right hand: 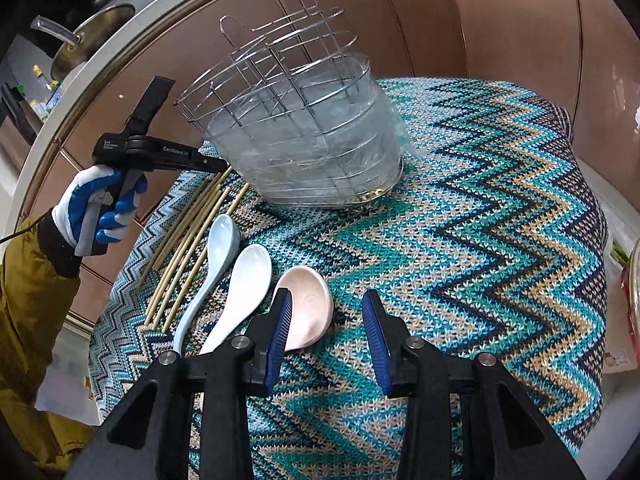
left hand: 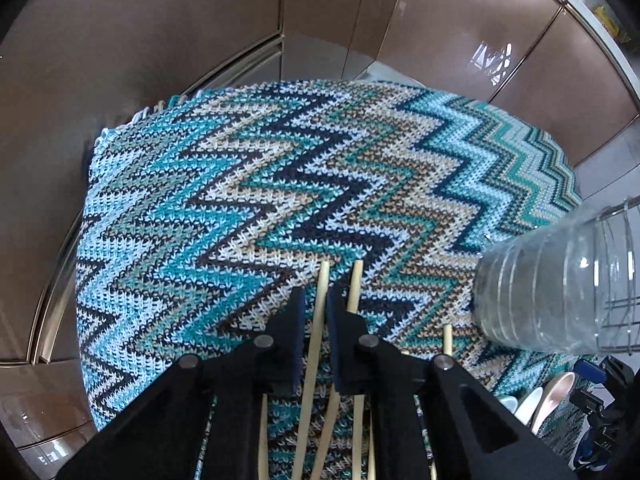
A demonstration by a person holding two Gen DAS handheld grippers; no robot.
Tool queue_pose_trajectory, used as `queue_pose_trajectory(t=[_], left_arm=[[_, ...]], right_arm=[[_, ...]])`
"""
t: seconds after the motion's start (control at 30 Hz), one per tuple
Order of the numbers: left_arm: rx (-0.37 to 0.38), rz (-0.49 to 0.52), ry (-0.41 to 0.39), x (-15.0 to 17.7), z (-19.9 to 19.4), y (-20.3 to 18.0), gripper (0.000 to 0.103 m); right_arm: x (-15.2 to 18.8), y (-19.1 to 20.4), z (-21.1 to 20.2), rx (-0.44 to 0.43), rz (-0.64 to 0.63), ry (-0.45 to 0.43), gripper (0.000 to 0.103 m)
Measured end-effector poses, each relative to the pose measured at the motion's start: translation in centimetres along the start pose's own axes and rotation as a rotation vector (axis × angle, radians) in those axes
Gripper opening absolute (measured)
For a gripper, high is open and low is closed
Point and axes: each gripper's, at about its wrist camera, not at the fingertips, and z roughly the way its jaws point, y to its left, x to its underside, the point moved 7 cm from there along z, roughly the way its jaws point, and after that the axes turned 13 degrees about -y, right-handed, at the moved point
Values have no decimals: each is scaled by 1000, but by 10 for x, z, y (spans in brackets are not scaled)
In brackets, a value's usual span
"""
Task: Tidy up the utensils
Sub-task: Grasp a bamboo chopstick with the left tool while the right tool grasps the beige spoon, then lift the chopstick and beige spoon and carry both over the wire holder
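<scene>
One zigzag knit cloth (right hand: 460, 240) covers my counter, brown glossy cabinets (left hand: 160, 40) behind; left fingers (left hand: 316, 312) clench a chopstick (left hand: 314, 344), right fingers (right hand: 326, 320) gape beside spoons (right hand: 240, 292).

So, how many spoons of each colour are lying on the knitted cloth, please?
light blue spoon: 1
white spoon: 1
pink spoon: 1
Total: 3 spoons
</scene>
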Motion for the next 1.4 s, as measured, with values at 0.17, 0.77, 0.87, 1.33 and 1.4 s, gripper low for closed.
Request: queue_pose_trajectory(t=[0.17,0.77,0.87,1.33,1.4], left_arm=[[0,16,2,2,4,-1,7],[48,-39,-182,0,-69,4,5],[35,-17,-271,-4,-108,2,5],[241,-161,-790,-91,-291,-63,5],[274,-194,-875,-101,-302,-75,5]], right_arm=[[2,-1,12,-16,3,31,37],[-2,20,-19,1,-86,-33,7],[-11,29,-44,38,-117,-86,7],[-137,85,-149,276,-294,-520,7],[-155,92,-153,332,-323,-585,7]])
